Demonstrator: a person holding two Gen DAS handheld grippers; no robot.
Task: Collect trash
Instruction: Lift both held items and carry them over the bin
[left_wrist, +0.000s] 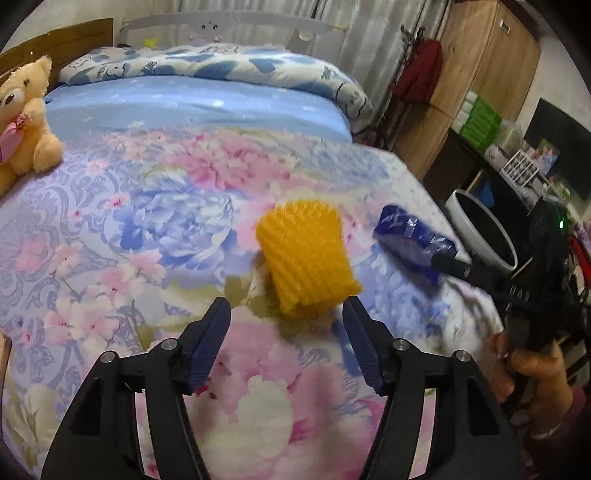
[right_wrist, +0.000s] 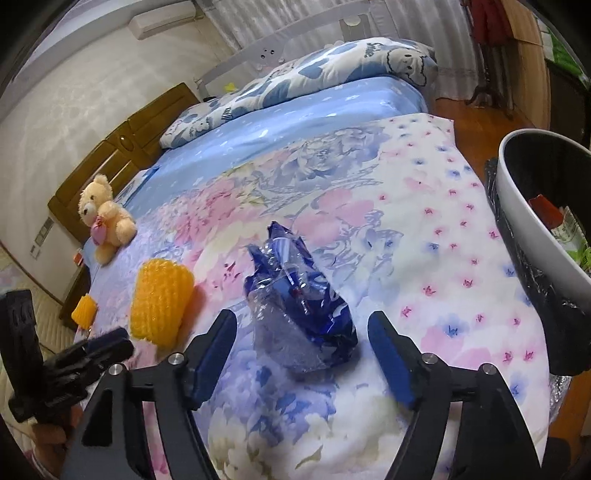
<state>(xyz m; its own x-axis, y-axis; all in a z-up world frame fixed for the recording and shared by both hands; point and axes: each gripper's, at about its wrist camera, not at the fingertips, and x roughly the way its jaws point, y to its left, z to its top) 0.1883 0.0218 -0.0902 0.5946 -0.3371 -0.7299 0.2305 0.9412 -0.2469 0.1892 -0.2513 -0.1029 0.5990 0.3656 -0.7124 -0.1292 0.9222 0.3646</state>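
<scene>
**Inspector:** Left wrist view first. Findings?

**Assistant:** Left gripper (left_wrist: 286, 308) stands with jaws apart and nothing gripped. An orange ribbed foam net sleeve (left_wrist: 306, 258) lies on the floral quilt (left_wrist: 147, 229) just beyond the fingertips, between their lines; no pad presses on it. To its right lies a crumpled blue plastic wrapper (left_wrist: 413, 240), with a dark fingertip of the other tool at its near right end. A white bin with a black liner (left_wrist: 480, 229) stands beyond the bed's right edge. A cream teddy bear (left_wrist: 26, 118) sits far left.

**Inspector:** Right wrist view?

**Assistant:** Right gripper (right_wrist: 303, 328) also has jaws wide apart and empty. The wrapper (right_wrist: 299, 306) lies on the quilt (right_wrist: 424, 221) between and just beyond the fingertips, clear of both pads. The foam sleeve (right_wrist: 162, 302) lies to its left, a smaller orange piece (right_wrist: 85, 310) further left near the bed's edge. The bin (right_wrist: 532, 206) stands at right, holding some rubbish. The bear (right_wrist: 105, 221) sits far left.
</scene>
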